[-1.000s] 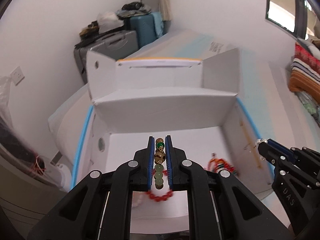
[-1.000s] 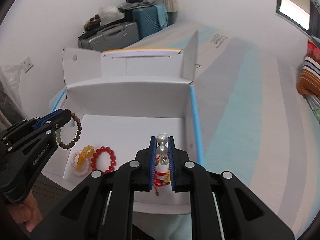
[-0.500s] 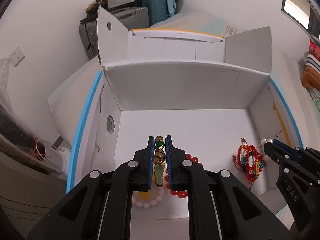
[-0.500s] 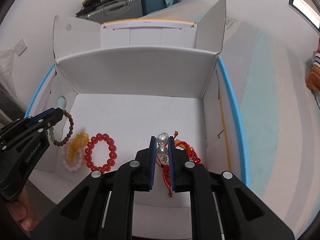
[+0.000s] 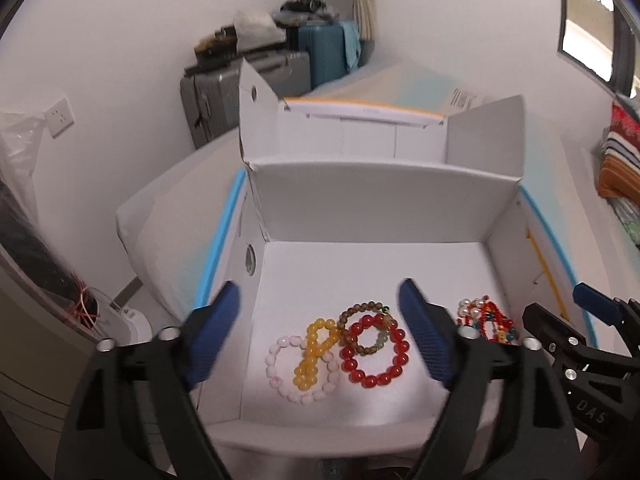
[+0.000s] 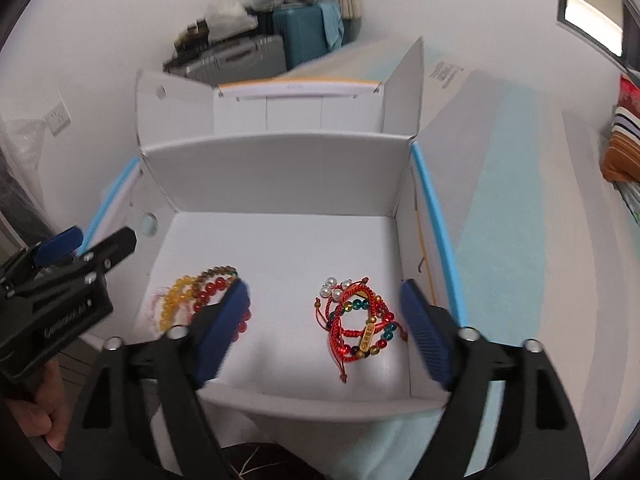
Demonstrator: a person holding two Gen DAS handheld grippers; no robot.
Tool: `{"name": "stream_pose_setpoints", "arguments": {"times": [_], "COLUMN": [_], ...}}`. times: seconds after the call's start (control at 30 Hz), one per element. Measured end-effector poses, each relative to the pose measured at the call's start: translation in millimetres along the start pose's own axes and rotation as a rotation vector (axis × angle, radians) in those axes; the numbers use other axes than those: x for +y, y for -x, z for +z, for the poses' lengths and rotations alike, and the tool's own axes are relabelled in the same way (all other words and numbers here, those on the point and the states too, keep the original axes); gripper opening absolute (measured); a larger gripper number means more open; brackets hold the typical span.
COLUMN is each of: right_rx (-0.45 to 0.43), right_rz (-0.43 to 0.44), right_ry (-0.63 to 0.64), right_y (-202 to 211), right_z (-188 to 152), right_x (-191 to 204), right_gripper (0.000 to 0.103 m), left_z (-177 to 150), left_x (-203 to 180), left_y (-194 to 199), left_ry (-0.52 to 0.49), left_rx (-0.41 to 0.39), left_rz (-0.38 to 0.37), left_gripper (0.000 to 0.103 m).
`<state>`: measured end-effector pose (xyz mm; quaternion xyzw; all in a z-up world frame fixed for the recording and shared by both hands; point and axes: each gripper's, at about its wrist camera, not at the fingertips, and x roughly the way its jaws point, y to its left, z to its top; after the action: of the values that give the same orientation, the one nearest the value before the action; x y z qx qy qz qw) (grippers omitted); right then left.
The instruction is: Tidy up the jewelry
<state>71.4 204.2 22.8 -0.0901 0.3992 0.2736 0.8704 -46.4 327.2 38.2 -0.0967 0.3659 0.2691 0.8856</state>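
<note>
A white cardboard box [image 5: 376, 184] [image 6: 280, 168] holds the jewelry. On its floor at the left lie a pink bead bracelet [image 5: 280, 376], a yellow one [image 5: 316, 344], a red one [image 5: 380, 376] and a brown-and-green one [image 5: 360, 312], overlapping; they also show in the right wrist view [image 6: 200, 292]. At the right lies a heap of red cord bracelets with white pearls [image 6: 356, 316] [image 5: 486, 318]. My left gripper [image 5: 320, 332] is open and empty above the bead bracelets. My right gripper [image 6: 326, 324] is open and empty above the red cord heap.
The box sits on a bed with a white and pale blue sheet [image 6: 520, 220]. Suitcases [image 5: 288, 68] stand at the back wall. Folded striped cloth [image 5: 620, 160] lies at the right. A wall socket [image 5: 60, 118] is at the left.
Both grippers have opened and pulled back. The brown-and-green bracelet dropped onto the bead pile at the left, and the pearl bracelet dropped onto the red cord heap at the right.
</note>
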Motion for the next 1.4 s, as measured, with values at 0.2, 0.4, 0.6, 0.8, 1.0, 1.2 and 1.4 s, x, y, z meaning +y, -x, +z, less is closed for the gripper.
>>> {"name": "stream_pose_setpoints", "arguments": {"times": [0.2,0.4,0.6,0.8,1.0,1.2,1.4], "right_rx": [-0.117,-0.145,-0.131,-0.119,-0.120,-0.120,-0.118], "right_rz": [-0.030,-0.074,-0.077,-0.092,-0.101,-0.106,-0.105], "right_ry": [-0.010,-0.019,-0.024,-0.028,-0.027,-0.028,-0.026], "right_y": [39,56,55,48,47,49,49], "right_z": [-30,-49,-60,-62,-62,-62,-61], "right_x": [-1,-3,-7,-8,-10,-12,-12], "right_gripper": [0.096,0.096,0.096,0.096,0.096,0.096,0.096], "left_z": [-27,-48,-61,-67,-67,-66,-66], "left_x": [2,1,2,2,1,-1,-1], "left_y": [43,60,57,51,47,46,41], "left_ry": [0.005,-0.009,-0.006,0.004,0.002,-0.004,-0.012], "left_rx": [-0.090,-0.118,-0.089,-0.062,-0.051,-0.053,-0.029], "left_rz": [-0.043,0.007,0.005,0.005,-0.003,-0.010,0.002], "left_gripper": [0.097,0.098,0.098,0.097,0.097,0.097,0.097]}}
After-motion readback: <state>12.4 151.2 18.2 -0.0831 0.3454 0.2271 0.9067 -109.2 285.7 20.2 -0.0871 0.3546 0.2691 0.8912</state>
